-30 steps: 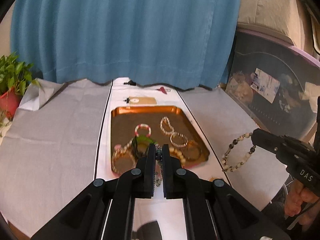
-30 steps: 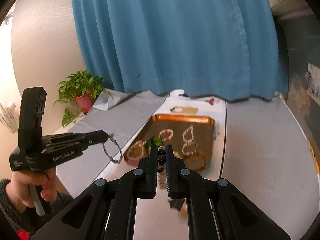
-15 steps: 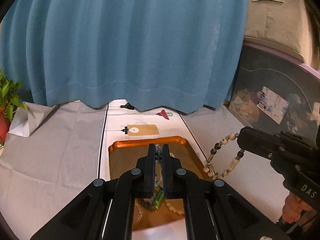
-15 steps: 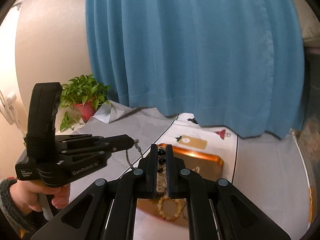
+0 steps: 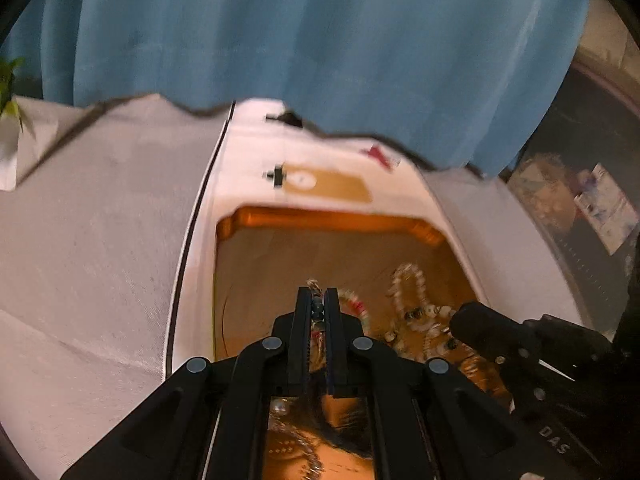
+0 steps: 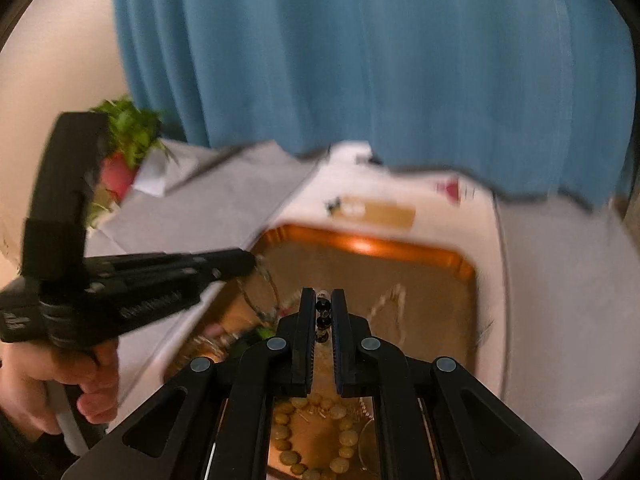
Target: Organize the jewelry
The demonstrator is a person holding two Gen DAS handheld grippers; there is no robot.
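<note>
My left gripper (image 5: 318,296) is shut on a thin chain bracelet (image 6: 262,292), which hangs from its tip (image 6: 250,262) over the left side of the copper tray (image 5: 328,220). My right gripper (image 6: 324,296) is shut on a black-and-white bead bracelet (image 6: 323,314). In the left wrist view that gripper (image 5: 460,318) sits low over the tray's right side, and its beads (image 5: 424,320) droop among the other jewelry. A white bead bracelet (image 5: 408,280), a pink-and-white one (image 5: 356,304) and a yellow bead bracelet (image 6: 316,440) lie in the tray (image 6: 360,240).
The tray stands on a white runner (image 5: 248,160) between grey cloths (image 5: 100,220). A tan tag (image 5: 328,186) and a small red piece (image 5: 376,154) lie beyond it. A blue curtain (image 5: 320,40) hangs behind, with a potted plant (image 6: 128,140) at the far left. A hand (image 6: 36,384) holds the left gripper.
Both grippers have come down and forward over the tray. The two bracelets, hanging clear of the tray before, now dangle low inside it.
</note>
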